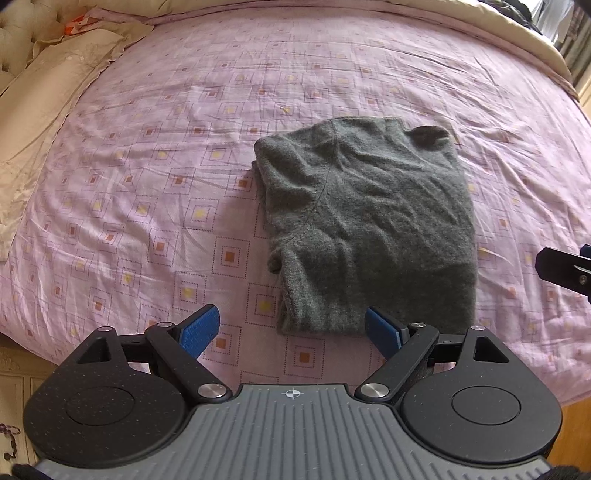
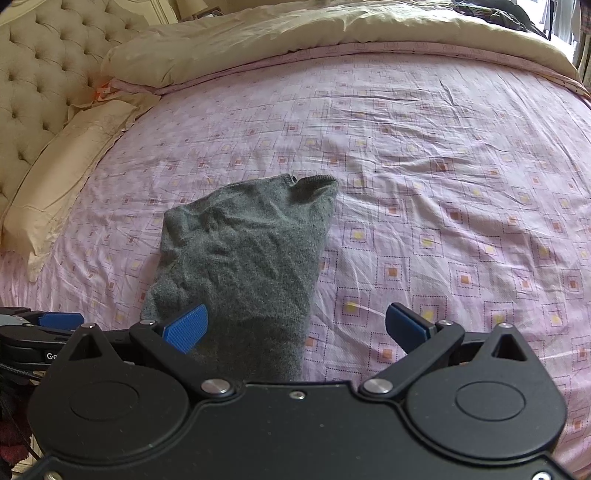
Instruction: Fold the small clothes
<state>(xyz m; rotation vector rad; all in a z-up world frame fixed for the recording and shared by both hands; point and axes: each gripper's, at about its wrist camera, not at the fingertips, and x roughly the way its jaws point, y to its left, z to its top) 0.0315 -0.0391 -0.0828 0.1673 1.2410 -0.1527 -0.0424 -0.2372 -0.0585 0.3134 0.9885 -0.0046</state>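
Observation:
A dark grey knitted sweater (image 1: pixel 369 221) lies folded into a rough rectangle on the pink patterned bedsheet (image 1: pixel 166 166). My left gripper (image 1: pixel 291 328) is open and empty, just in front of the sweater's near edge. My right gripper (image 2: pixel 295 325) is open and empty, held above the near end of the sweater (image 2: pixel 247 254); its left fingertip (image 2: pixel 186 325) overlaps the fabric in view. The right gripper's black tip shows in the left wrist view (image 1: pixel 565 269), and the left gripper shows in the right wrist view (image 2: pixel 40 325).
Beige pillows (image 2: pixel 66 173) and a tufted headboard (image 2: pixel 40 66) lie to the left. A beige duvet (image 2: pixel 332 29) is bunched along the far side of the bed. The bed's near edge and a wooden floor (image 1: pixel 576 424) show low in the left wrist view.

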